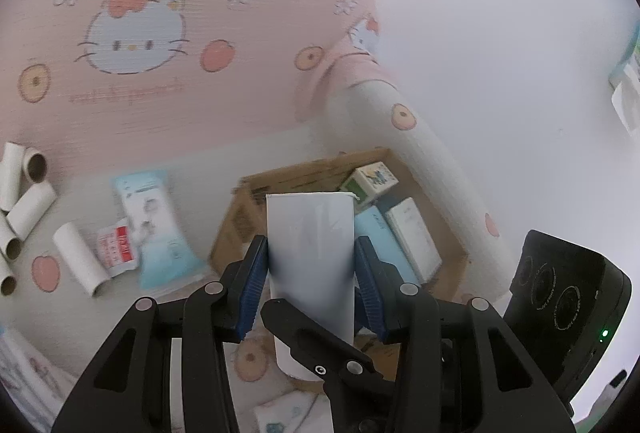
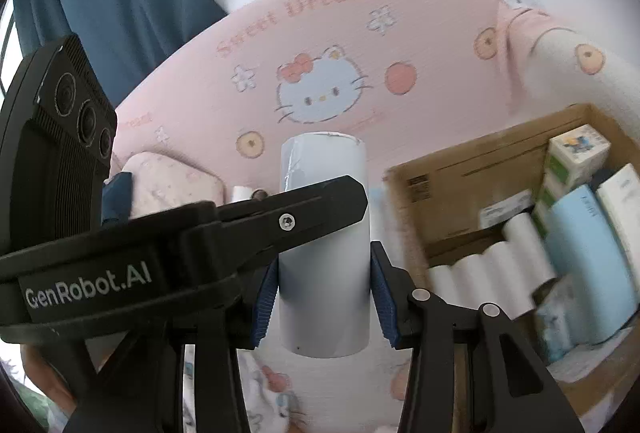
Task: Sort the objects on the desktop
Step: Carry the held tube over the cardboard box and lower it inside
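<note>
white paper tube [image 1: 310, 253] stood upright, open end up, held above the cardboard box [image 1: 248, 209]. box held more tubes [image 2: 492, 269] lying side by side, plus cartons and a pale blue pack [image 2: 580, 245]. loose tubes [image 1: 30, 201] and tissue packs [image 1: 160, 229] lay scattered on the bed cover [image 1: 132, 105]

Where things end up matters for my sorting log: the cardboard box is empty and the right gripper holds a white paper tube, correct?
Not quite. The cardboard box is not empty: the right wrist view shows a row of white paper tubes and several cartons inside it. The rest stands: the right gripper holds a white paper tube.
</note>
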A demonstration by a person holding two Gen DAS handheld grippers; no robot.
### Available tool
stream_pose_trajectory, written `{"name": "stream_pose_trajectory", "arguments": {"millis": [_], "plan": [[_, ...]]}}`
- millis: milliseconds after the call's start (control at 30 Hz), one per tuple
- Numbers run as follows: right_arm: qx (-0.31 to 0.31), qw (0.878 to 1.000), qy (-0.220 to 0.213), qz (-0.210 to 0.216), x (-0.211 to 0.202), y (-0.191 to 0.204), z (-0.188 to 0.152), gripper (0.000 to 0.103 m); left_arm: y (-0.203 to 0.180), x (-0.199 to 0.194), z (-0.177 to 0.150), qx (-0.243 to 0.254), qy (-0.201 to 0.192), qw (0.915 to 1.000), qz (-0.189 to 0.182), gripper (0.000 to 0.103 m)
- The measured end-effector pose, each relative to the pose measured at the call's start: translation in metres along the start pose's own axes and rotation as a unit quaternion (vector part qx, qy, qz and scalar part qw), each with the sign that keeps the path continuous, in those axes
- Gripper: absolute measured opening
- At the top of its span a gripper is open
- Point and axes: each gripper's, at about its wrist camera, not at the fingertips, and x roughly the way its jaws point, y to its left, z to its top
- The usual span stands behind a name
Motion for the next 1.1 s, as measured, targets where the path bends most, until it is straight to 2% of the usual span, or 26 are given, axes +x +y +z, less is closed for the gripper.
{"name": "stream_pose_trajectory", "arguments": {"millis": [300,433,600,767,867,967,1100], "plan": [[0.019,1.000,-0.013,-0.017,-0.025,-0.043,0.011,0.041,-0.038,0.031,0.009,0.022,0.015,0.9996,-0.014,0.048],[0.010,0.999,-0.016,-0.026,-0.031,-0.054,0.017,0.041,-0.046,0.044,0.019,0.022,0.041,0.9987,-0.021,0.048],[0.007,0.999,0.005,-0.037,-0.028,-0.071,0.024,0.041,-0.053,0.069,0.031,0.013,0.081,0.9964,-0.021,0.048],[0.007,0.999,0.025,-0.036,-0.024,-0.094,0.034,0.041,-0.063,0.091,0.040,0.015,0.099,0.9950,-0.009,0.048],[-0.002,0.998,0.042,-0.037,-0.019,-0.108,0.044,0.041,-0.063,0.107,0.042,0.004,0.132,0.9909,-0.027,0.048],[0.001,0.998,0.060,-0.035,-0.016,-0.125,0.054,0.041,-0.061,0.118,0.043,-0.009,0.141,0.9892,-0.039,0.048],[-0.010,0.996,0.085,-0.037,-0.011,-0.137,0.058,0.041,-0.062,0.130,0.044,-0.010,0.155,0.9872,-0.036,0.048]]}}
